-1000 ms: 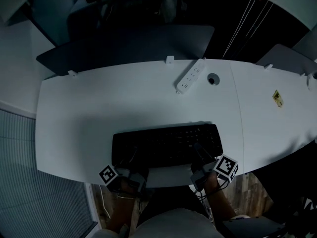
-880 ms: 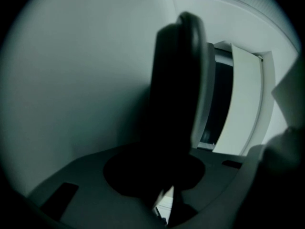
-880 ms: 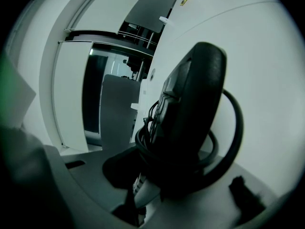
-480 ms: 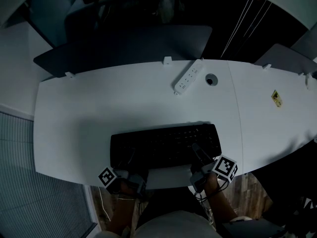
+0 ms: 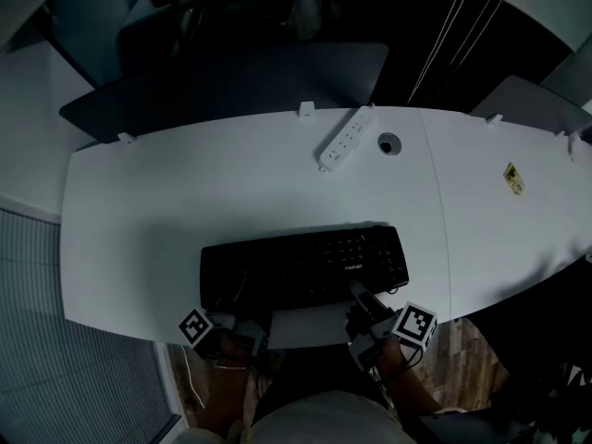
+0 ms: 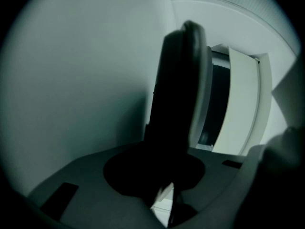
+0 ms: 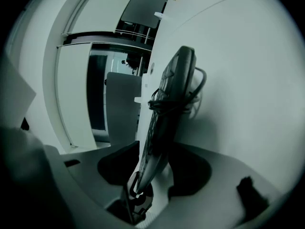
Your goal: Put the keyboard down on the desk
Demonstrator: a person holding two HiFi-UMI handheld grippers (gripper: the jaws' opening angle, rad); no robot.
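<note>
At the near left, the left tongs are at the near edge of the surface. In the left gripper view their jaws sit closed against the dark near edge of the keyboard, and no gap shows on either side of it. The keyboard is black and lies flat on the white surface, in the middle of its near part, with the long side running left to right and the near edge close to the edge of the surface. Far behind it, well apart, a white power strip lies at an angle, and a small round hole is just to the right of it. The right tongs are at the near right end of the keyboard. Their jaws have just been opening and now stand wide; the keyboard's edge is between them, with free space on both sides. A dark cable is wound around the keyboard. Far to the right a small yellow sticker is on the surface.
</note>
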